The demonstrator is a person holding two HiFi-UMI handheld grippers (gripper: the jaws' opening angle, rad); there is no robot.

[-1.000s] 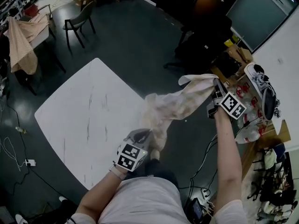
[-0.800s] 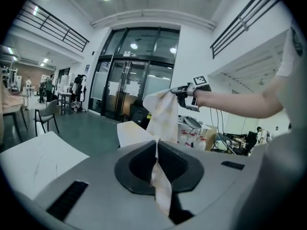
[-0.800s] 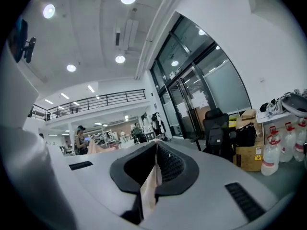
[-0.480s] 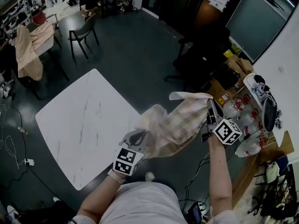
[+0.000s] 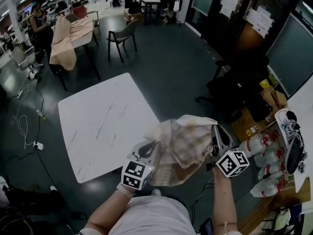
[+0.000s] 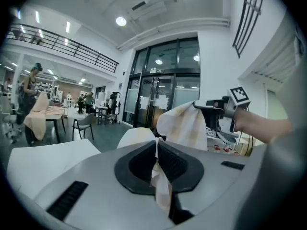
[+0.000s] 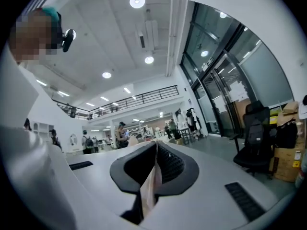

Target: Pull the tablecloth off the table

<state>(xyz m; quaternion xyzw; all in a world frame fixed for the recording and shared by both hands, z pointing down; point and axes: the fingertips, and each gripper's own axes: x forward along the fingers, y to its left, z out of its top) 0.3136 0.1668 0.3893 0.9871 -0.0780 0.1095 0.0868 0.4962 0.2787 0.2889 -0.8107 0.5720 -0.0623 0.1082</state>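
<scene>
A: Why is the tablecloth (image 5: 182,148) bunched up in the air?
B: Each claw is clenched on an edge of it. The left gripper (image 5: 152,148) pinches one fold and the right gripper (image 5: 215,133) another, so it hangs between them, clear of the table (image 5: 98,126) beyond the left claw.
A: What changed in the last second?
B: The claws came closer together, so the cloth sags gathered instead of stretched
</scene>
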